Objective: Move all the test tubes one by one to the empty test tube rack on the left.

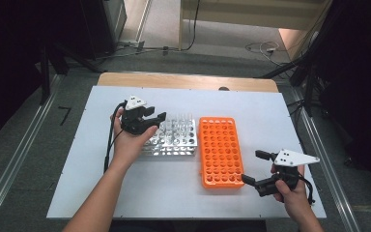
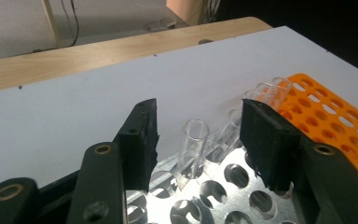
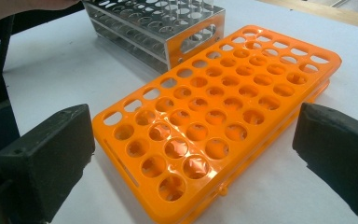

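Observation:
A shiny metal rack (image 1: 173, 139) with several clear glass tubes stands mid-table, beside an orange plastic rack (image 1: 220, 151) whose holes look bare. My left gripper (image 1: 153, 115) hovers open over the metal rack's left part. In the left gripper view its jaws straddle one clear tube (image 2: 192, 148) standing in the metal rack (image 2: 223, 198), a gap on each side; more tubes (image 2: 272, 91) stand behind. My right gripper (image 1: 253, 168) is open near the orange rack's front right corner. In the right gripper view the orange rack (image 3: 223, 116) lies between and beyond its wide-spread jaws.
A white board (image 1: 183, 193) covers the wooden table (image 1: 183, 81). Beyond the table lie grey floor, cables and dark equipment. The metal rack (image 3: 168, 28) shows behind the orange one in the right gripper view, with the other forearm at top left.

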{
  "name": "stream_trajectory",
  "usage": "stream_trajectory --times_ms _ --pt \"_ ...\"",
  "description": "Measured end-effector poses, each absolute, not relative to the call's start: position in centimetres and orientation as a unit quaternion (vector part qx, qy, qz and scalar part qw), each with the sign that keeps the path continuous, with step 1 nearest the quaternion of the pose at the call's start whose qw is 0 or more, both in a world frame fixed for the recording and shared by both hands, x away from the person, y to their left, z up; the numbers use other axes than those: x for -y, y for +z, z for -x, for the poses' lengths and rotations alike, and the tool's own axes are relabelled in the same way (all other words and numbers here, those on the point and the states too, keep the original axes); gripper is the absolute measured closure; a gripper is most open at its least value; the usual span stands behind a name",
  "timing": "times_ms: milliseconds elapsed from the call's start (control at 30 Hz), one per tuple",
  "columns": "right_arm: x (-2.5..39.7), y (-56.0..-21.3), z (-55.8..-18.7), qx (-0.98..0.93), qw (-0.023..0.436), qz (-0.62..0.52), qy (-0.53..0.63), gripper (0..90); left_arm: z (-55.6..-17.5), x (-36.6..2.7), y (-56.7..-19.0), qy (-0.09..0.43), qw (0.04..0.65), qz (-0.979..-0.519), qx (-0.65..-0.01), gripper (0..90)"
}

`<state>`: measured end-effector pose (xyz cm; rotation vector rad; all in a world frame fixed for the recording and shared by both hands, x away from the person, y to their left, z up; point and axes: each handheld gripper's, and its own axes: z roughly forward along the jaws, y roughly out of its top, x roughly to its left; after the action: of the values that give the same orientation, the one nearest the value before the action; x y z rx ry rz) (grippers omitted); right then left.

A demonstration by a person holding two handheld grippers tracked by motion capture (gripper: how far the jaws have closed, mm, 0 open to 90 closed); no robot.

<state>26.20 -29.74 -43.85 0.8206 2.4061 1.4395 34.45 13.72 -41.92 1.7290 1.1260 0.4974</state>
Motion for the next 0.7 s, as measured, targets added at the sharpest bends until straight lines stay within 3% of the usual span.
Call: stream_trajectory --times_ms 400,700 --pt "29.7 -43.9 -26.3 -0.819 0.111 -0.282 0.487 0.0 -31.5 -13.8 -41.7 0.202 0.515 -0.712 -0.432 19.4" --pt "29.8 -44.0 -26.4 -0.82 0.113 -0.283 0.485 0.0 -29.5 -14.1 -41.5 0.194 0.538 -0.707 -0.416 10.0"
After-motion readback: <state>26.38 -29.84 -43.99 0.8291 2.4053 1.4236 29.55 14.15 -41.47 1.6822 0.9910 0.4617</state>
